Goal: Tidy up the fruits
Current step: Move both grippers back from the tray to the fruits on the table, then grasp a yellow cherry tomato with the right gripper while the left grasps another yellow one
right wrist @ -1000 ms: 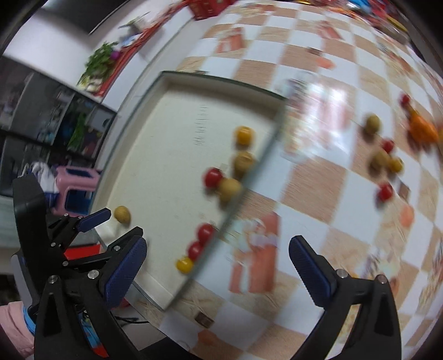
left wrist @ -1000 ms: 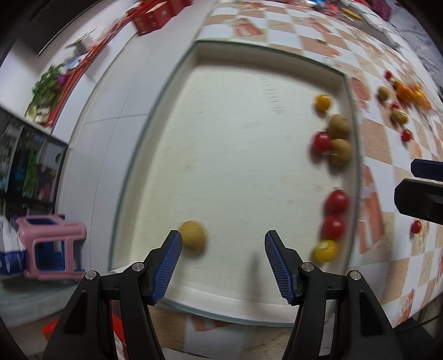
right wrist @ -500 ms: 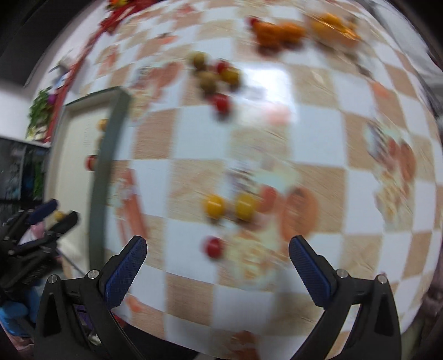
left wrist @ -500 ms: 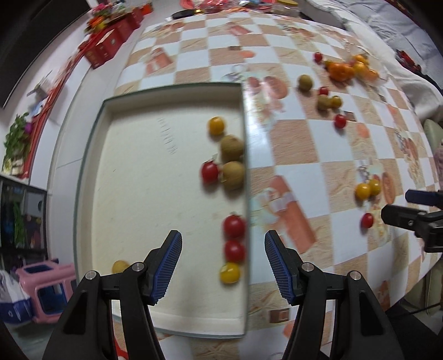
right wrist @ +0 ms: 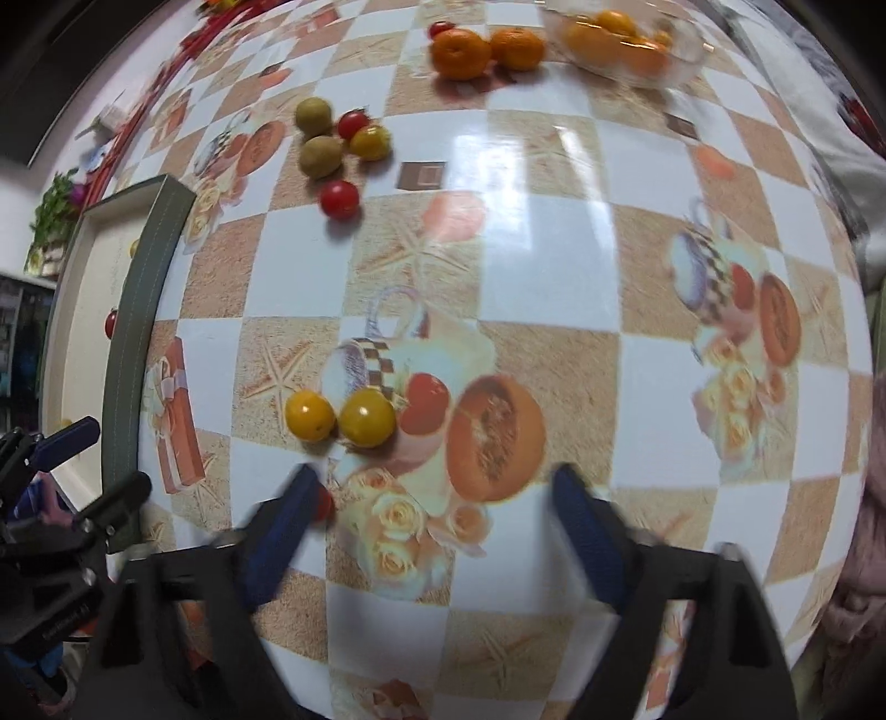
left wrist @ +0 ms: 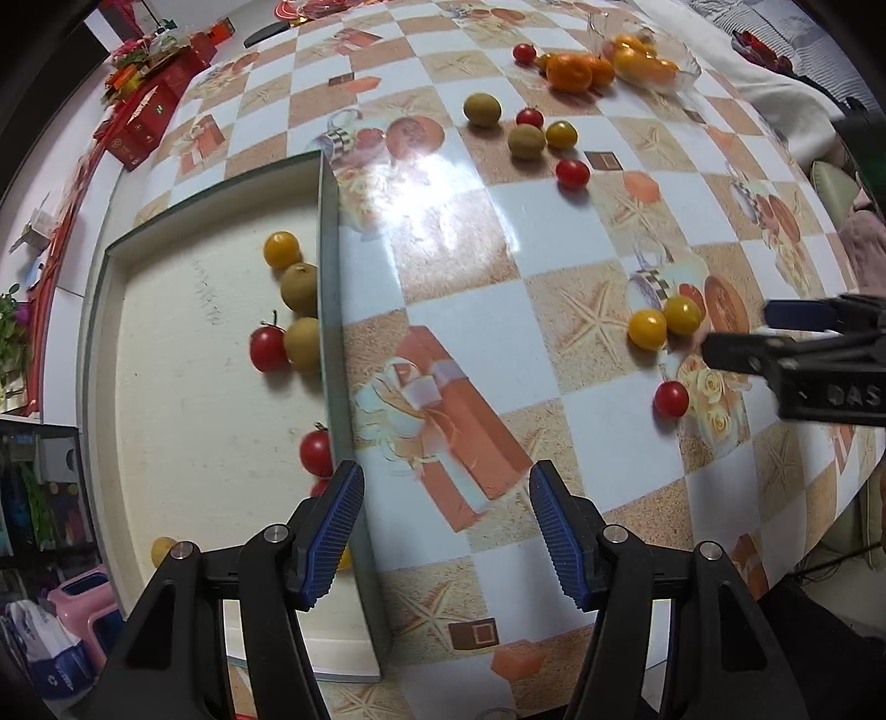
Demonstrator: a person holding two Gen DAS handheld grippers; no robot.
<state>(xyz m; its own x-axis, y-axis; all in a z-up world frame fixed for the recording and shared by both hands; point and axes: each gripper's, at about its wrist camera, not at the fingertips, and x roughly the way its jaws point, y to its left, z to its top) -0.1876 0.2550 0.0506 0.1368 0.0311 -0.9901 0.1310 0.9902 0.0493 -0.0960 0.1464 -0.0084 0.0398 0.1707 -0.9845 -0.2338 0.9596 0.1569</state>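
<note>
Both grippers over the table, nothing held
Left gripper [left wrist: 446,526] gapes above the tray [left wrist: 326,232] wall; right gripper [right wrist: 437,520], just narrowing, empty, a red tomato [right wrist: 324,505] at its left finger

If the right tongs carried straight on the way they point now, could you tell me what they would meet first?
Most likely the bare tablecloth: nothing lies between the open right tongs. A red tomato sits just beside the left finger; depth is uncertain.

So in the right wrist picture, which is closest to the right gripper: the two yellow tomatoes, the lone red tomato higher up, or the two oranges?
From the right gripper:
1. Two yellow tomatoes, just ahead, toward its left finger.
2. Lone red tomato, mid-table, up left.
3. Two oranges, far edge, beside the glass bowl.
</note>
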